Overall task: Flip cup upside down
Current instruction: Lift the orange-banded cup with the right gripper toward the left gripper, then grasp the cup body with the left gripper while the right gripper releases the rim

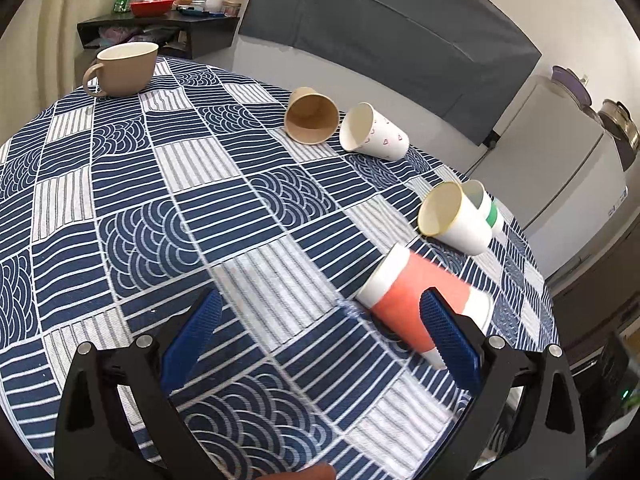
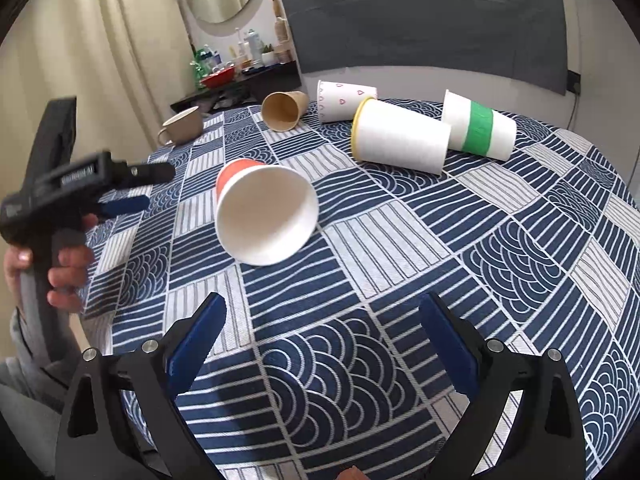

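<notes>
A red and white paper cup (image 1: 416,300) lies on its side on the patterned tablecloth. In the right wrist view its open mouth (image 2: 266,216) faces the camera. My left gripper (image 1: 324,320) is open above the cloth, and its right finger (image 1: 448,332) overlaps the cup's side. The cup is not between the jaws. The left gripper also shows in the right wrist view (image 2: 128,192), held in a hand at the left of the cup. My right gripper (image 2: 320,320) is open and empty, a little short of the cup's mouth.
Other cups lie on their sides: a brown one (image 1: 312,116), a white one with hearts (image 1: 376,132), a yellow-rimmed white one (image 2: 400,140) and a green-banded one (image 2: 480,128). A beige mug (image 1: 124,68) stands upright at the far left. A shelf with clutter (image 1: 160,20) stands behind.
</notes>
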Available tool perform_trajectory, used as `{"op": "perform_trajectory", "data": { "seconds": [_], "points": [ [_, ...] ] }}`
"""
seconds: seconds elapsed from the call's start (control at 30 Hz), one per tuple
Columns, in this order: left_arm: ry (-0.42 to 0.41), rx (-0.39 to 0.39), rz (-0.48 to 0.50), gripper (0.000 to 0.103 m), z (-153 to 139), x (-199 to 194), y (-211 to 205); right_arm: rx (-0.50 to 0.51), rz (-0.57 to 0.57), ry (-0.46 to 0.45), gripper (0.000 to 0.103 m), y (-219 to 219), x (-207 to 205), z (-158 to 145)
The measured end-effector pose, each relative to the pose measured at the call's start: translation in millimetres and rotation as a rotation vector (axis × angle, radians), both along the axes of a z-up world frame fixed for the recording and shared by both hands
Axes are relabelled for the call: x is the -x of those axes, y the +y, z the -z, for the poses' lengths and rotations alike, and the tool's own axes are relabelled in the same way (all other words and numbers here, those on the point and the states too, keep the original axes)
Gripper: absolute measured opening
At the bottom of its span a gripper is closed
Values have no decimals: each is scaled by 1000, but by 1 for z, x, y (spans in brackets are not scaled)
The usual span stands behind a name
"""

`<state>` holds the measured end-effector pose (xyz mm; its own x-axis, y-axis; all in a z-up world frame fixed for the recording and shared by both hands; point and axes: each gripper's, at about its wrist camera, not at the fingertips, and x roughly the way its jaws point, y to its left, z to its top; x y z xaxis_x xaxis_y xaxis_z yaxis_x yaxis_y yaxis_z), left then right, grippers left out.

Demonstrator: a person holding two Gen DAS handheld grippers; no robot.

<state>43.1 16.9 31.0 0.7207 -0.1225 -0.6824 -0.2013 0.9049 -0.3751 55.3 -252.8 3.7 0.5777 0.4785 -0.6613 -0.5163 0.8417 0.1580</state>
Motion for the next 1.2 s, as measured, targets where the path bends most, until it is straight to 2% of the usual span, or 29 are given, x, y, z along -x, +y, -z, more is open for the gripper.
{"op": "perform_trajectory", "data": {
  "seconds": [0.13, 0.37, 0.73, 0.93, 1.07, 1.2],
  "points": [
    [49, 48, -35, 97, -4, -12, -8, -4, 0, -20, 93, -6, 2, -2],
    [174, 229, -24, 97, 1, -39, -19, -4, -28, -44, 93, -11, 7, 1],
    [316, 371, -94, 97, 17, -61, -32, -65, -100, -49, 94, -16, 11, 2],
    [371, 381, -91, 95, 24, -73, -40, -75, -129, -82, 95, -15, 18, -1],
    [397, 387, -86, 80, 29, -80, -43, -88, -146, -87, 95, -16, 19, -1],
    [386, 379, -71, 73, 27, -84, -46, -126, -148, -74, 95, -21, 18, -2]
  ]
}}
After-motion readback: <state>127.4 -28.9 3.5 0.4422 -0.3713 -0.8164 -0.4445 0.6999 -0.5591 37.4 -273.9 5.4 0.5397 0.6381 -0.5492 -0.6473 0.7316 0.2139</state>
